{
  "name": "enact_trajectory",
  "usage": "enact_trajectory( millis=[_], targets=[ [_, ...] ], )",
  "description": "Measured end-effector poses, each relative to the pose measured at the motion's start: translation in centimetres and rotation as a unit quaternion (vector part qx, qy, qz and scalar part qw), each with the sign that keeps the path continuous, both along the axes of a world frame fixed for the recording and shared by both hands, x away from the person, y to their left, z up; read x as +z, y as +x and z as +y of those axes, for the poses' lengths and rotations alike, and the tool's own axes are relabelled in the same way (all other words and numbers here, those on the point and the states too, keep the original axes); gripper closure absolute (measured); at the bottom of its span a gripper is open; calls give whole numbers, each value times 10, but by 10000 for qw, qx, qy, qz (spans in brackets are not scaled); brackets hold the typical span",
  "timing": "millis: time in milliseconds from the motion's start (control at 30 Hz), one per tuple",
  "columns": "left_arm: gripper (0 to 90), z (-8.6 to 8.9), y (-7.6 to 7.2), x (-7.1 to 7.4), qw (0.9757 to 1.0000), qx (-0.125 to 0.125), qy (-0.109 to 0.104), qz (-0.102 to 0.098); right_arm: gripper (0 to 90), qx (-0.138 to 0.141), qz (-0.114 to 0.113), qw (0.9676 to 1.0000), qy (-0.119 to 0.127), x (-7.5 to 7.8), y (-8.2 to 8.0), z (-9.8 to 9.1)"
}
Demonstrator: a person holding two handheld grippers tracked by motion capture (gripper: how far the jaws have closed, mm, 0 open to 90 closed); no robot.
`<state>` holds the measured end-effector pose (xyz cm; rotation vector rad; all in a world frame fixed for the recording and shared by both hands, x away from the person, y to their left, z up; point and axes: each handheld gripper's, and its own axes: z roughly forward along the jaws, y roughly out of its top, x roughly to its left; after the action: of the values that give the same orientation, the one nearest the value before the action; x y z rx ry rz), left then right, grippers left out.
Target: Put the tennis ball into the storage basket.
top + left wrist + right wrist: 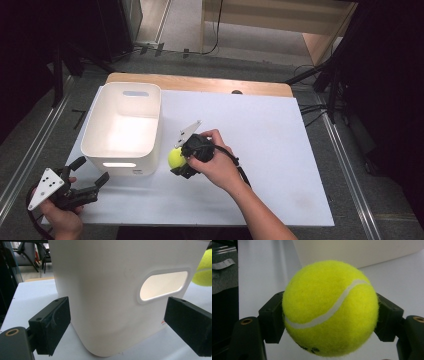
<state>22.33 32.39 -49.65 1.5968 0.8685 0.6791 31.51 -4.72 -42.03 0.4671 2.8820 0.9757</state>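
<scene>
A yellow tennis ball is held just off the near right corner of the white bin. My right gripper is shut on the tennis ball, with a jaw pressed on each side. My left gripper is open at the near left of the table and points at the bin's front wall with its handle cut-out. Nothing lies between its jaws. The ball also peeks past the bin's right side in the left gripper view.
The white board covers the wooden table. Metal rails run along both sides of the table. Cables lie on the floor at the right.
</scene>
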Motion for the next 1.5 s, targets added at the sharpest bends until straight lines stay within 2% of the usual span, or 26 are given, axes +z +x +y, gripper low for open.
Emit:
enact_trajectory(
  millis=[167, 200, 233, 267, 367, 833, 967, 1033, 1067, 1200, 1300, 1333, 1367, 1500],
  targets=[
    [73, 0, 0, 0, 10000, -7, -4, -2, 238, 41, 5, 10000, -3, 8, 3, 1],
    [73, 0, 0, 0, 10000, -8, -3, -2, 238, -58, 100, 9999, -30, 11, 2, 1],
    [73, 0, 0, 0, 10000, -9, 12, 2, 238, 34, 49, 10000, 0, 12, 4, 2],
    [73, 0, 0, 0, 10000, -5, 23, 5, 238, -21, 103, 9999, -18, 13, 4, 2],
    [73, 0, 0, 0, 10000, 0, 24, 4, 239, 43, 32, 10000, 25, 19, 8, 3],
    [73, -1, 0, 0, 10000, -10, 31, -3, 240, -29, 87, 9999, 81, 35, 13, 7],
    [73, -1, 0, 0, 10000, -17, 35, -3, 239, 65, 28, 9998, 175, 40, 18, 10],
    [73, -1, 0, 0, 10000, -20, 34, -6, 239, 10, 71, 9998, 160, 41, 17, 10],
    [73, -1, 0, 0, 10000, -21, 36, -6, 240, 107, 19, 9997, 201, 42, 19, 11],
    [73, -2, 0, 0, 10000, -22, 33, 4, 240, 58, 60, 9998, 194, 48, 18, 14],
    [73, -1, 0, 0, 10000, -23, 41, 5, 240, 108, -31, 9997, 219, 53, 19, 17],
    [73, -1, 0, 0, 10000, -24, 33, 7, 240, 82, 21, 9998, 176, 56, 18, 18],
    [73, -1, 0, 0, 10000, -22, 33, 7, 240, 165, -60, 9995, 250, 56, 20, 19],
    [73, -1, 0, 0, 10000, -24, 33, 8, 240, 114, 31, 9997, 193, 63, 19, 22]
  ],
)
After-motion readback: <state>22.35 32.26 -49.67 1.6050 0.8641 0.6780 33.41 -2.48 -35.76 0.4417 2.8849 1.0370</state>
